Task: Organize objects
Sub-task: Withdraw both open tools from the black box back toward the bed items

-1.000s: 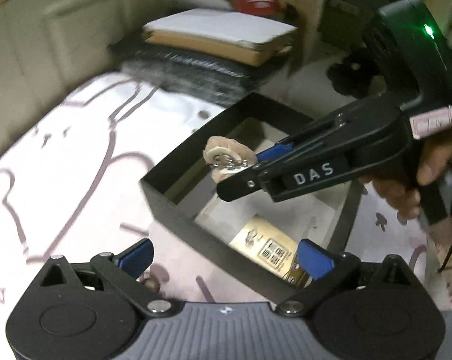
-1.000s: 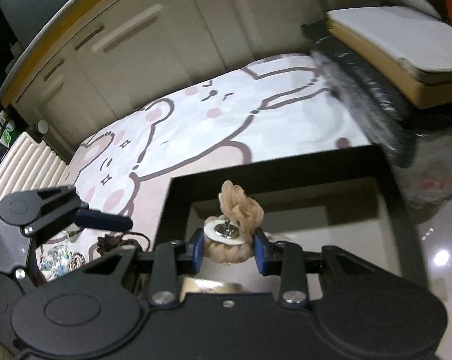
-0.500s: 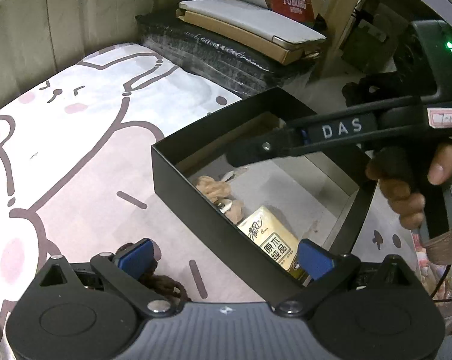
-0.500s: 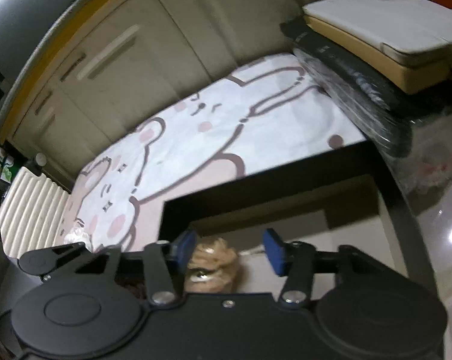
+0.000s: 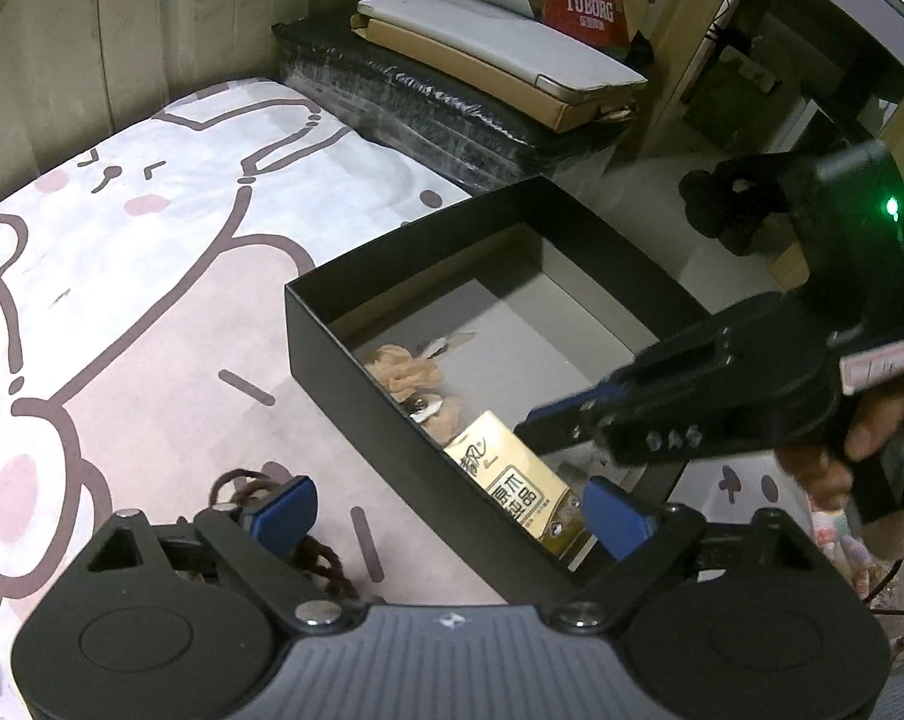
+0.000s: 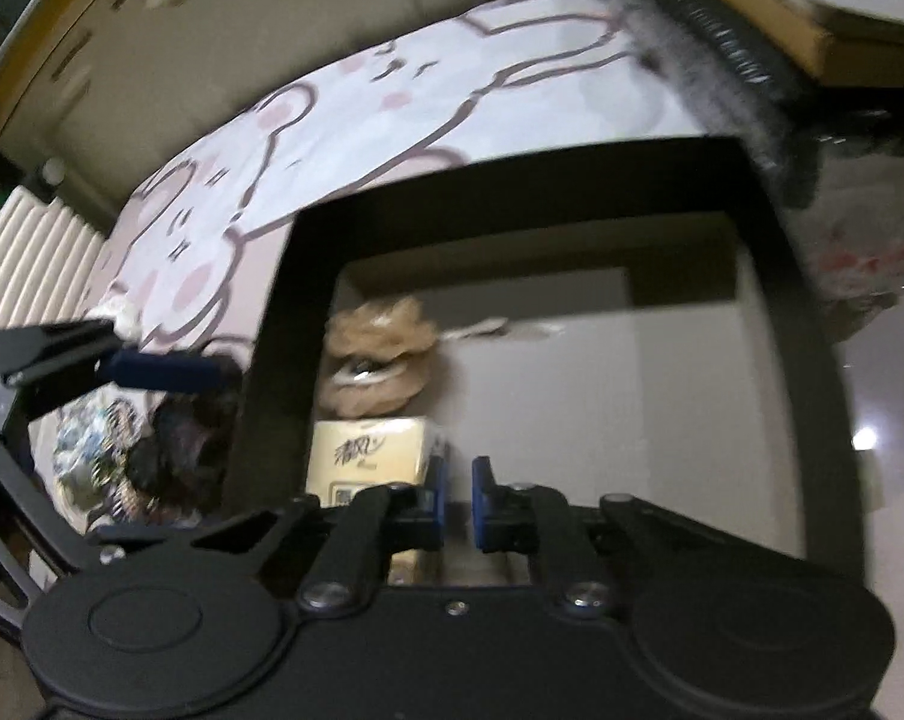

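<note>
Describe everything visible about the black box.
The black box is open-topped, rectangular, seemingly matte card, with a pale grey inside. It sits upright, partly on the cartoon sheet. Inside, by its left wall, lie a beige fabric trinket and a yellow tissue pack. Neither gripper touches it.

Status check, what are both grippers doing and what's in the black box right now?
Right gripper shut, empty, over black box. Left gripper closing around brown cord, not gripping. Beige scrunchie and tissue pack boxed. Nothing blocking.
</note>
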Available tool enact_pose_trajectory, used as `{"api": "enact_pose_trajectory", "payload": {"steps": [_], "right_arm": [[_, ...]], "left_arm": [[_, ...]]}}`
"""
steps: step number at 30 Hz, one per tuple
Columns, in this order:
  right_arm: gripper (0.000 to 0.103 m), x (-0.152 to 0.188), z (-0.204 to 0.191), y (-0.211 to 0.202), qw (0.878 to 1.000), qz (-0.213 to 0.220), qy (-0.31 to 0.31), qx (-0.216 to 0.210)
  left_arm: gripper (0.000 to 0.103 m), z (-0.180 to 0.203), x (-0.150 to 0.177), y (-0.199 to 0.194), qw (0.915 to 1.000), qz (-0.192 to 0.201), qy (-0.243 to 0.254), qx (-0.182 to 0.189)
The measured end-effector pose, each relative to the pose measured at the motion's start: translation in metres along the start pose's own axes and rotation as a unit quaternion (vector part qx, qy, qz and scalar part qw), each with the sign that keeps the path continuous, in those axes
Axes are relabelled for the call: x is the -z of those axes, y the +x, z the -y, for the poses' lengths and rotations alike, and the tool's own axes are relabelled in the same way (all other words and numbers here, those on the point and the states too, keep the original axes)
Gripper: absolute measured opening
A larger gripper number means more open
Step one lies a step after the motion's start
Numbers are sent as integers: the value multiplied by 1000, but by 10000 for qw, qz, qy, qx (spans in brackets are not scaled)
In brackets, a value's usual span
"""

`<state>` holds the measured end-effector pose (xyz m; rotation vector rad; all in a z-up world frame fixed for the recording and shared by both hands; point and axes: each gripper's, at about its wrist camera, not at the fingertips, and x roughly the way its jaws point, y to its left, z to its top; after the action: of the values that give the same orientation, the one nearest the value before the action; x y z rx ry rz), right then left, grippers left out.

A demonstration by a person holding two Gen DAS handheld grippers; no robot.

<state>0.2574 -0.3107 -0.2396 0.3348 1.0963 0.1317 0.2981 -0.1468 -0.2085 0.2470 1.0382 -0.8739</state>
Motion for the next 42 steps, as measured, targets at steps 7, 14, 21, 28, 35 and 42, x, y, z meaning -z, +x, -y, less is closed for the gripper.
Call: {"api": "enact_pose_trajectory", "payload": {"steps": [7, 14, 21, 28, 35, 42], "right_arm": [[8, 1, 3, -20, 9995, 283, 2, 163], [40, 0, -2, -63, 9927, 980, -212, 667], [84, 13, -8, -99, 9811, 1424, -501, 1209], [103, 29, -10, -124, 9751, 1683, -445, 1375], [103, 44, -14, -141, 9714, 1846, -379, 1444], [103, 53, -17, -152, 9692, 1928, -332, 1497]], "left_arm": [[94, -2, -1, -9, 9998, 84, -117, -115], [83, 7, -2, -29, 9984, 422, -269, -275], [83, 19, 0, -47, 9963, 665, -310, -439], [86, 28, 10, -59, 9936, 827, -448, -631], [99, 40, 20, -78, 9876, 1213, -633, -771], [103, 54, 29, -85, 9849, 1373, -702, -792]]}}
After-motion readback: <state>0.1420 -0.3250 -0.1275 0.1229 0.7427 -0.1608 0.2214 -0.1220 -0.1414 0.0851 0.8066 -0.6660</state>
